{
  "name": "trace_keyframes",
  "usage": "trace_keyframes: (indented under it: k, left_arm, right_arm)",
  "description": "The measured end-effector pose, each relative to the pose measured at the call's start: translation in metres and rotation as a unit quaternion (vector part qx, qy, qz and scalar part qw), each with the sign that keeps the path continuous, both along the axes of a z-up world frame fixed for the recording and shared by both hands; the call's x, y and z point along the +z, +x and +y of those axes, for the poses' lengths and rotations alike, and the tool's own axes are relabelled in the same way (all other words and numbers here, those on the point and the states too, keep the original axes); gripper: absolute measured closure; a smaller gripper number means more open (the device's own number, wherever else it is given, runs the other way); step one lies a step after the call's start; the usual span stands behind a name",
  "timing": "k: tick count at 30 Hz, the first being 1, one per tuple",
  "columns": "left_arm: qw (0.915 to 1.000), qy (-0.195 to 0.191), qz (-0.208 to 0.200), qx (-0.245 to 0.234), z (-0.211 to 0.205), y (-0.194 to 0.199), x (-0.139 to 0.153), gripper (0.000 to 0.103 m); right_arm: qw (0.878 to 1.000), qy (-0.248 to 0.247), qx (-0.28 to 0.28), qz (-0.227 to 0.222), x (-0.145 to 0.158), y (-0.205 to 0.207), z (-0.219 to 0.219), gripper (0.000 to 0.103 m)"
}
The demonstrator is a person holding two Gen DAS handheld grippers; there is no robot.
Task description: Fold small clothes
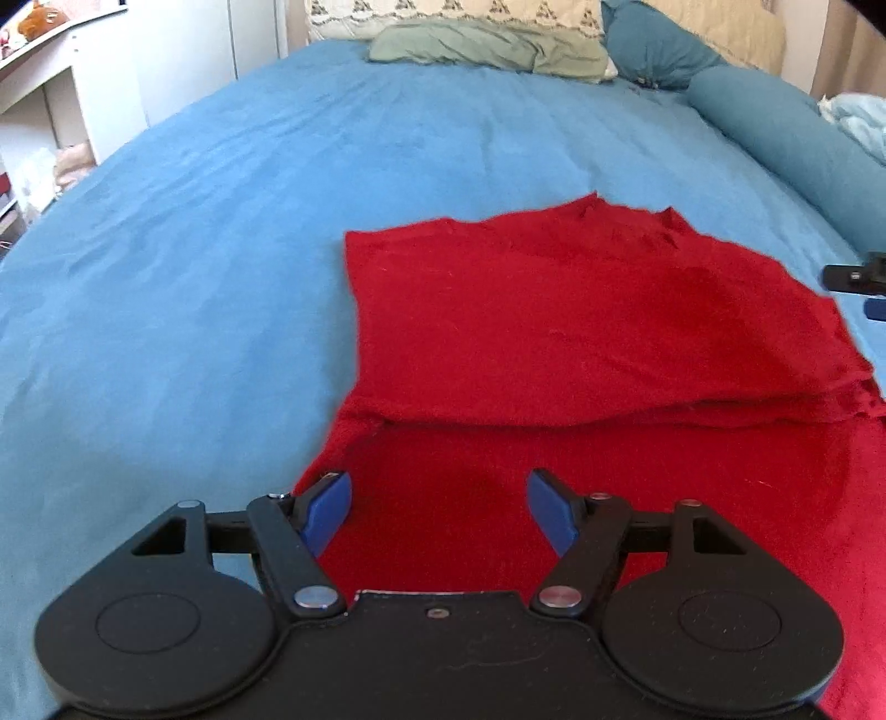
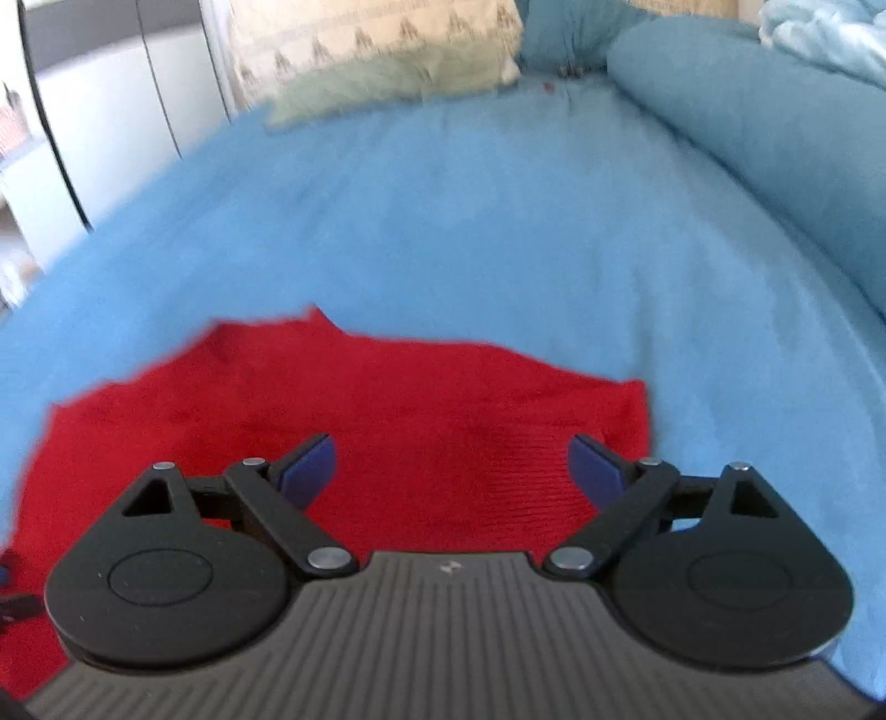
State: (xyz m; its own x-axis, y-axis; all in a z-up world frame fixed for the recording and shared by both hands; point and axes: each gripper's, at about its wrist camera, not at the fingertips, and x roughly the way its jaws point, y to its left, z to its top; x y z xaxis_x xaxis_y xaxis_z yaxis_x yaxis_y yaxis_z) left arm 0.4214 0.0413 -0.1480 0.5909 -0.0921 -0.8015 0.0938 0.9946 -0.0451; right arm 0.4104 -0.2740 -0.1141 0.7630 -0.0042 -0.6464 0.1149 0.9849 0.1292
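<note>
A red knitted garment [image 1: 581, 327] lies on the blue bedspread [image 1: 194, 288], its far part folded back over the near part, with a fold edge running across. My left gripper [image 1: 437, 507] is open and empty, hovering over the garment's near left part. My right gripper [image 2: 451, 471] is open and empty above the garment's [image 2: 387, 415] right side; this view is blurred. The tip of the right gripper [image 1: 855, 282] shows at the right edge of the left wrist view.
Pillows [image 1: 487, 47] and a patterned cushion [image 1: 454, 14] lie at the head of the bed. A teal bolster [image 1: 775, 127] runs along the right side. White furniture [image 1: 50, 99] stands left of the bed.
</note>
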Motion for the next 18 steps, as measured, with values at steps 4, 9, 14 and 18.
trace_keyframes:
  k: [4,9,14,18]
  left_arm:
    - [0.9995,0.016,-0.028,-0.003,0.008,-0.019,0.027,0.027]
    - [0.9959,0.025,-0.086,-0.013,0.018,-0.047,0.069,0.021]
    - [0.9914,0.035,-0.125,-0.013,0.029,-0.088,0.092,0.014]
    - [0.9885,0.029,-0.148,0.009,0.041,-0.132,0.099,0.014]
  right_arm:
    - [0.999,0.003,-0.007,-0.032,0.028,-0.045,0.001,0.0]
    - [0.998,-0.01,-0.017,-0.062,0.06,-0.111,0.006,0.0]
    - [0.997,-0.024,-0.01,-0.074,0.078,-0.182,0.0,0.0]
    - [0.997,-0.019,-0.011,-0.075,0.085,-0.239,-0.008,0.0]
